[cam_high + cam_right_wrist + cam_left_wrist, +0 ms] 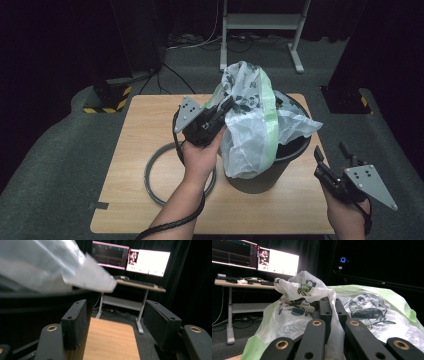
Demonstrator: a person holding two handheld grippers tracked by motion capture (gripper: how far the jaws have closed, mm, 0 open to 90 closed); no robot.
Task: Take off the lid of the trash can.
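Observation:
A white plastic bag [250,115] with green trim and dark prints is draped over a black bin [260,175] on the wooden table [150,120]. My left gripper [227,105] is shut on the bag's left edge, holding it above the bin's rim. In the left gripper view, a fold of the bag [294,312] is pinched between the closed jaws of the left gripper [332,302]. My right gripper [331,150] stands open to the right of the bin, near the table's right edge. In the right gripper view, nothing lies between the jaws of the right gripper [116,312]; the bag [50,267] and bin wall [32,315] are at left.
A grey ring [155,175] lies flat on the table left of the bin, under my left forearm. A white desk frame [260,22] stands on the floor behind the table. A desk with lit monitors [147,262] is farther off.

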